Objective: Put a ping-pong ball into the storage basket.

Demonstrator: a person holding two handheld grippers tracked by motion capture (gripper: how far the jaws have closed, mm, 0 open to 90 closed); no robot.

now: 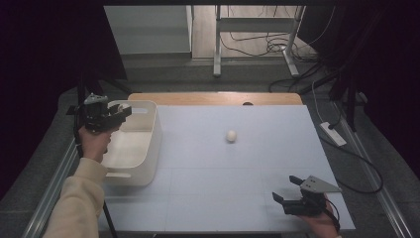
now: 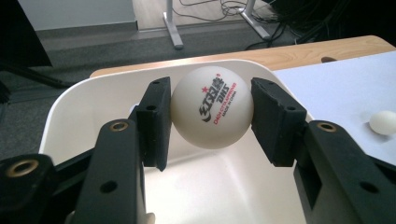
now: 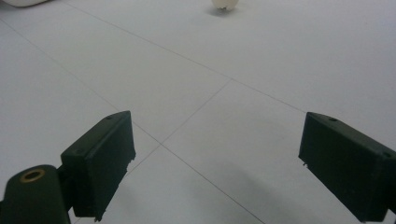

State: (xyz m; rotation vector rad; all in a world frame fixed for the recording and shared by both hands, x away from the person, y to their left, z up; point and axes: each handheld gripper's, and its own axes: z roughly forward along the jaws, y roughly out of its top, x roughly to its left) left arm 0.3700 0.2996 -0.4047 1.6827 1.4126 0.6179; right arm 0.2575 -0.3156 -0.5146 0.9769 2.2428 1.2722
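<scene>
Left gripper view shows my left gripper [image 2: 212, 109] squeezing a white ping-pong ball [image 2: 212, 107] between its two black jaws. One pad presses on each side of the ball. The ball has red and black writing on it. I am holding it up over the white bin [image 2: 70, 107], and I can see the inside of the bin under it and behind it.

From the high view, my left gripper [image 1: 124, 110] is at the far left, over the near wall of the white bin [image 1: 148, 148]. The bin sits on the left side of the pale tabletop [image 1: 223, 178].

A second white ball [image 1: 231, 136] lies by itself near the middle of the tabletop, well apart from the bin and from both of my grippers. It also shows at the right edge of the left gripper view [image 2: 384, 122].

My right gripper [image 1: 286, 191] rests low at the near right corner of the tabletop. Its jaws stand wide apart with nothing between them, just bare tabletop [image 3: 210, 140]. The second ball [image 3: 225, 3] sits far ahead of them.
</scene>
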